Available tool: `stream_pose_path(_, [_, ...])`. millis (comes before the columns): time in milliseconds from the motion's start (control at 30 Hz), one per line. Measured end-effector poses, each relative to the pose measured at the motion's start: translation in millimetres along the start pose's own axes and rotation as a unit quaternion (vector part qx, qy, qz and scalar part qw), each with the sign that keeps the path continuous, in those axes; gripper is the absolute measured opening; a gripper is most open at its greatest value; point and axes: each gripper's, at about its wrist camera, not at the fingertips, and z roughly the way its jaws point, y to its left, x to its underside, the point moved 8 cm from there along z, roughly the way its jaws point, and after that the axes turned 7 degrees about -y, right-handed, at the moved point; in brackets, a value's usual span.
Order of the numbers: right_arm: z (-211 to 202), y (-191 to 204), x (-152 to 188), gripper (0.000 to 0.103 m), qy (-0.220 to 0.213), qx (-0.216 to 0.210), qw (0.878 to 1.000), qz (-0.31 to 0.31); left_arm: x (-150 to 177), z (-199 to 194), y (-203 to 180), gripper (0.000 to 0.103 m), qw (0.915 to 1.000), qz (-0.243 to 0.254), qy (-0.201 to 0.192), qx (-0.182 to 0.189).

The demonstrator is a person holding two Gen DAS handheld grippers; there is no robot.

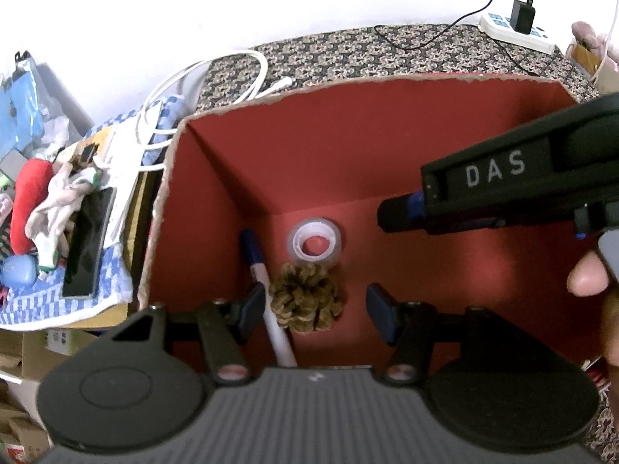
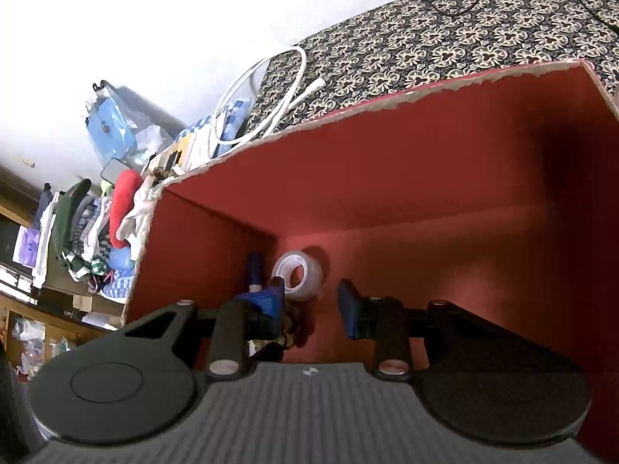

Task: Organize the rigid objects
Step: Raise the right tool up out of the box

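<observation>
Box: a red-lined cardboard box (image 1: 387, 143) stands open on a patterned cloth (image 1: 348, 54); both cameras look down into it.
Contents: a pine cone (image 1: 305, 297), a clear tape roll (image 1: 314, 240) and a pen (image 1: 257, 266) lie close together on the box floor, near its left wall. The cone lies just beside the tape, and the pen runs along the cone's left.
Left hand-held gripper (image 1: 315, 307): spread wide and empty, poised above the box with the cone showing between its fingers; contact cannot be told.
Right hand-held gripper (image 2: 311, 305): also apart, nothing between its pads. In the left view it reaches in over the right part of the box, and whether it carries anything cannot be read from that side.
Step in hand: judged from how things lie, the placing stage; three rigid things are already in the box and both tools sit empty over it.
Next move calls for: lifting both tools straight up clear of the ragged rim, then finding any rigid thing left outside. The pile (image 1: 58, 208) to the left is mostly cloth, with a phone (image 1: 87, 243) on it.
Care: the cone and tape are light and could roll if brushed.
</observation>
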Motion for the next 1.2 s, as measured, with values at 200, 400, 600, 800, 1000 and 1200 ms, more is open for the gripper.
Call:
stream_pose_path(200, [-5.7,-1.2,-2.4,0.015,-0.022,0.023,0.999,-0.003,-0.8,-3.1,-2.3,0.065,0.9999,0.001,-0.006,-0.008])
stream_pose_path(400, [-19.2,1.7,-1.2,0.015,-0.043,0.036,0.998,-0.023,2.8,-11.3,-3.6,0.066,0.9998,-0.007,-0.004,-0.016])
stream_pose_path(600, [-41.0,7.8,-2.7,0.015,-0.073,0.048,0.994,-0.060,1.4,-31.6,0.4,0.067,0.9992,-0.025,-0.016,-0.028])
stream_pose_path(800, [-65.0,12.3,-0.6,0.015,-0.102,0.049,0.990,-0.089,3.6,-54.8,-1.6,0.068,0.9980,-0.040,-0.030,-0.038])
stream_pose_path(1000, [-90.5,18.5,3.8,0.015,-0.125,0.040,0.985,-0.113,9.7,-75.3,-6.7,0.069,0.9963,-0.059,-0.036,-0.050])
stream_pose_path(1200, [-116.8,17.3,13.3,0.015,-0.146,0.032,0.980,-0.131,16.0,-94.9,-15.4,0.070,0.9943,-0.076,-0.044,-0.060])
